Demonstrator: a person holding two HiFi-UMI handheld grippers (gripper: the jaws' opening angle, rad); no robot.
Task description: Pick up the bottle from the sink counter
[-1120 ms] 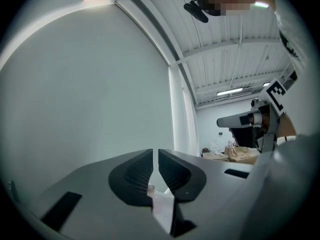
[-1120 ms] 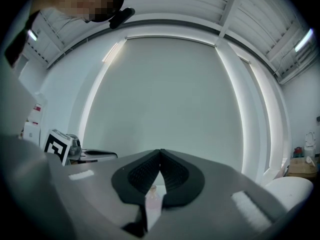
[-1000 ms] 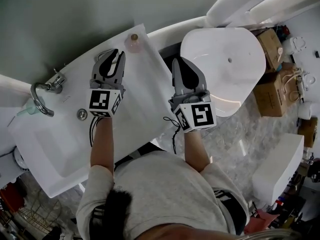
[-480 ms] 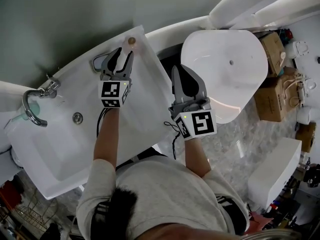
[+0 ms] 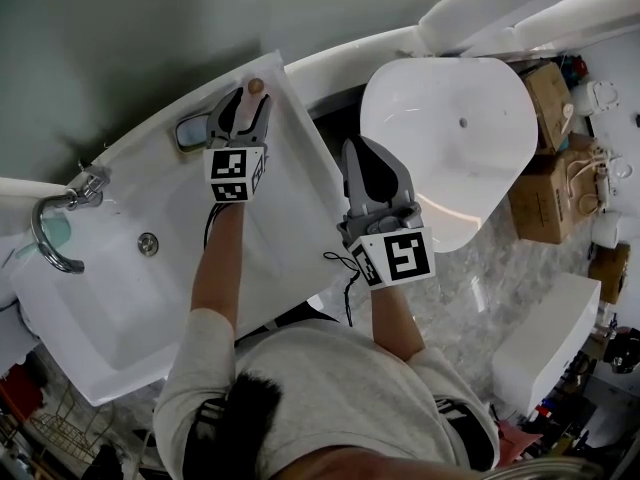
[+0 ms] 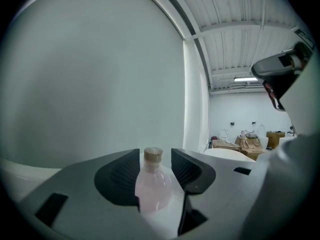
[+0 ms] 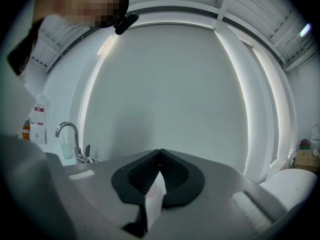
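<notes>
A small pale pink bottle [image 6: 152,186] with a tan cap [image 5: 256,86] stands upright at the back corner of the white sink counter [image 5: 290,208], close to the grey wall. My left gripper [image 5: 247,104] reaches level toward it. In the left gripper view the bottle sits between the wide-apart jaws of the left gripper [image 6: 155,155], with a gap on each side. These jaws have just been opening. My right gripper [image 5: 358,153] hovers past the counter's right edge; in the right gripper view its tips [image 7: 160,153] meet on nothing.
A chrome faucet [image 5: 55,238] and drain [image 5: 148,244] lie left in the basin, with a pale green cup [image 7: 66,149] beside the tap. A small dish [image 5: 190,131] sits left of the left gripper. A white tub [image 5: 450,138] and cardboard boxes [image 5: 550,188] stand to the right.
The left gripper has travelled across the counter to the bottle at the back corner, and its jaws have spread. The right gripper has shifted only slightly.
</notes>
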